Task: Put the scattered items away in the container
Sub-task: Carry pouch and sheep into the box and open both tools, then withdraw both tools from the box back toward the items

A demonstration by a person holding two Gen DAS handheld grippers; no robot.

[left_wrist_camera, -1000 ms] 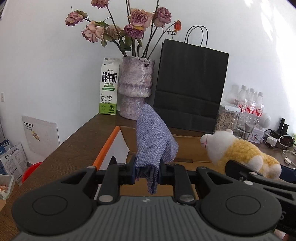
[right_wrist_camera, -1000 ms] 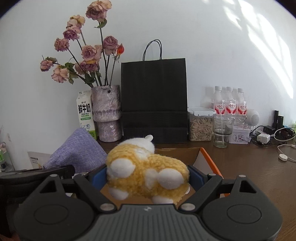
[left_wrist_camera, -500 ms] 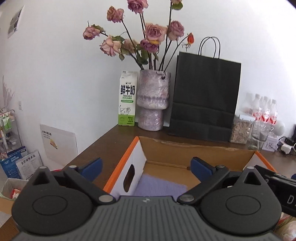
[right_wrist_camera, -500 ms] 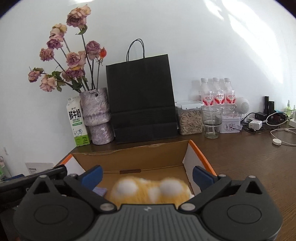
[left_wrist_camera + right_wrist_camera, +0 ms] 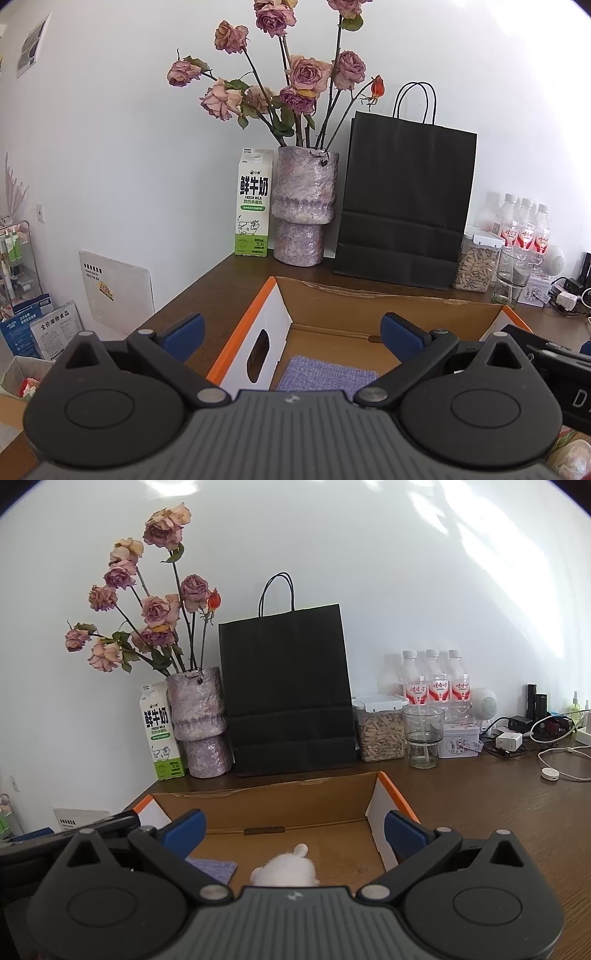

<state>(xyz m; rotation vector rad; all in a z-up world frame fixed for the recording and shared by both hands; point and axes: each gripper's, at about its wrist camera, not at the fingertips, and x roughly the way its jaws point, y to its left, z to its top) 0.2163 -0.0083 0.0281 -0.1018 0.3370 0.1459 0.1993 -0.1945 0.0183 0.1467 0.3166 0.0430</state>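
An open cardboard box (image 5: 369, 306) with orange-edged flaps sits on the wooden table; it also shows in the right wrist view (image 5: 280, 797). A blue-purple woven cloth (image 5: 325, 378) lies flat on the box floor, also seen in the right wrist view (image 5: 218, 871). A plush toy's white head (image 5: 284, 871) shows inside the box, just past my right gripper's body. My left gripper (image 5: 291, 334) is open and empty above the box's left part. My right gripper (image 5: 293, 829) is open and empty above the box's right part.
Behind the box stand a milk carton (image 5: 253, 203), a purple vase of dried roses (image 5: 304, 210), a black paper bag (image 5: 406, 206), a seed jar (image 5: 380, 729), a glass (image 5: 423, 736) and water bottles (image 5: 436, 686). Cables and chargers (image 5: 546, 746) lie at the right.
Both grippers opened: the left let go of the cloth and the right let go of the plush toy, which dropped into the box. Both grippers have since drawn back and up.
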